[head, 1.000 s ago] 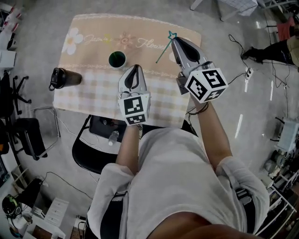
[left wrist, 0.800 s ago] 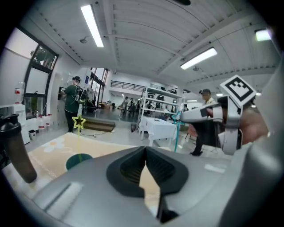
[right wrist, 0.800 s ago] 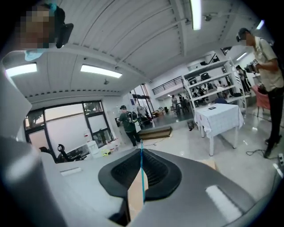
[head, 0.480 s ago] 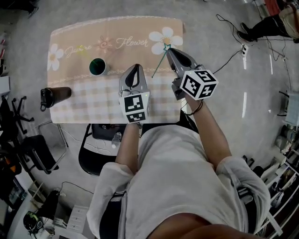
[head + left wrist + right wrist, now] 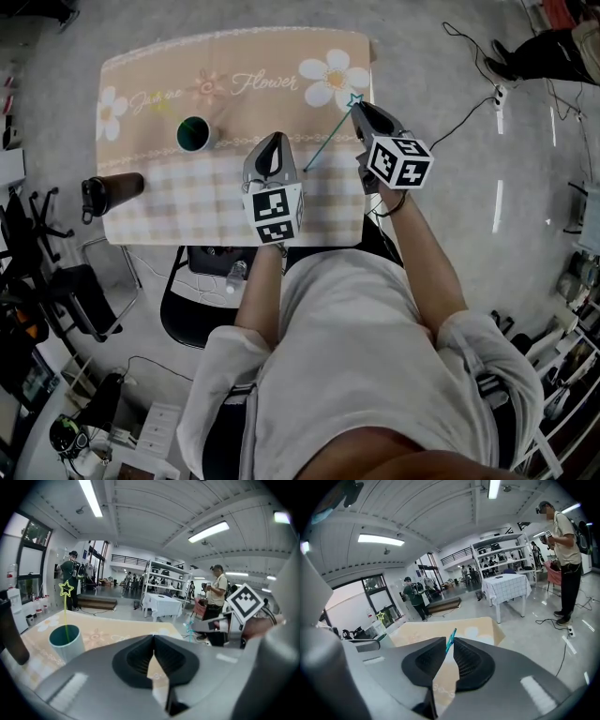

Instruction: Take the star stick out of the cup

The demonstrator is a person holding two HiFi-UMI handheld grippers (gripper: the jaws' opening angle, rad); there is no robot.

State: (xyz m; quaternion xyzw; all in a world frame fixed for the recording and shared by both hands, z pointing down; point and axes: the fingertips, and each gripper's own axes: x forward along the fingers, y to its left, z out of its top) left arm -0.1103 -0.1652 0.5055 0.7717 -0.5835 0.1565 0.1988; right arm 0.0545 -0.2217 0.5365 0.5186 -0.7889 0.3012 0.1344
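A green cup (image 5: 194, 133) stands on the left half of the table, with a yellow star stick (image 5: 66, 588) upright in it. A teal star stick (image 5: 328, 136) slants across the table's right part, its star end between the tips of my right gripper (image 5: 361, 111). In the right gripper view that stick (image 5: 451, 638) sits in a narrow gap between the jaws, which have just been opening. The pads stand slightly apart from it. My left gripper (image 5: 275, 150) is shut and empty over the table's middle, right of the cup.
A peach flower-print cloth covers the table (image 5: 234, 56). A dark bottle (image 5: 111, 190) lies at its left front corner. A black chair (image 5: 192, 291) stands under the front edge. People stand in the hall behind (image 5: 216, 590), and cables run over the floor at the right (image 5: 469, 103).
My right gripper has sunk toward the table's right edge, taking the teal stick with it. The left gripper has shifted slightly and stays shut.
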